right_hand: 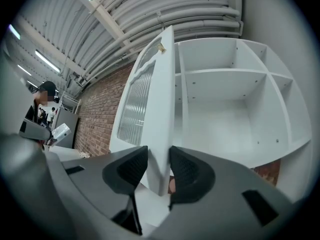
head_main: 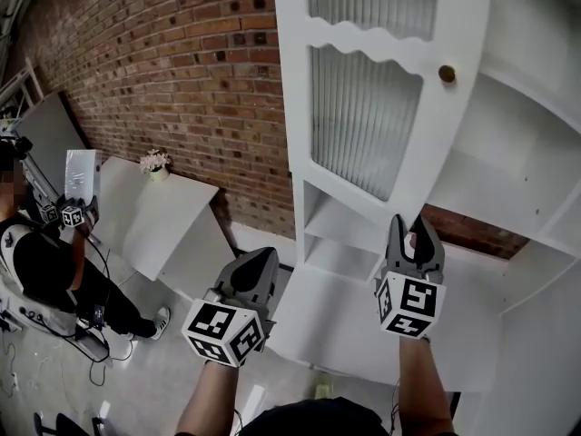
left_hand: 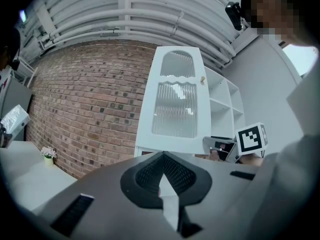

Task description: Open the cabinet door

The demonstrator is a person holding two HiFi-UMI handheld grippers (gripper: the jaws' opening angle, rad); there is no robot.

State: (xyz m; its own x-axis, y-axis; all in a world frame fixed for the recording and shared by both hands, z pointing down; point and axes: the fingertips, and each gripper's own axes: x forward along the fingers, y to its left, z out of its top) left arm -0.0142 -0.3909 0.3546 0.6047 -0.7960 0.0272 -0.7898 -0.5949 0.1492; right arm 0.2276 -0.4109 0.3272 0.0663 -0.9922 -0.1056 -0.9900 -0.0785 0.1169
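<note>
Jaws of the right gripper (right_hand: 159,159) are closed on the free edge of the cabinet door (right_hand: 150,99), one dark ribbed pad against its outer face and the other against its inner side, low down on the panel. In the head view this right gripper (head_main: 415,234) reaches up to the door's bottom corner, with its marker cube (head_main: 408,305) nearer the person. Jaws of the left gripper (left_hand: 162,156) are together with nothing between them; it is held free in the air to the left of the right one and well apart from the door, and in the head view it (head_main: 259,262) sits lower and nearer. The door (head_main: 381,107) is white with two ribbed glass panes and stands swung out from the cabinet (head_main: 545,153), so the bare white shelves (right_hand: 225,99) show to its right. A small round knob (head_main: 447,74) sits high on the door near its free edge, well above the grip. Behind the cabinet runs a red brick wall (head_main: 182,62). Far to the left stands a white desk (head_main: 172,216) carrying a small pot of flowers (head_main: 154,163), and near it, at the left edge, another person (head_main: 36,262) in dark clothes.
</note>
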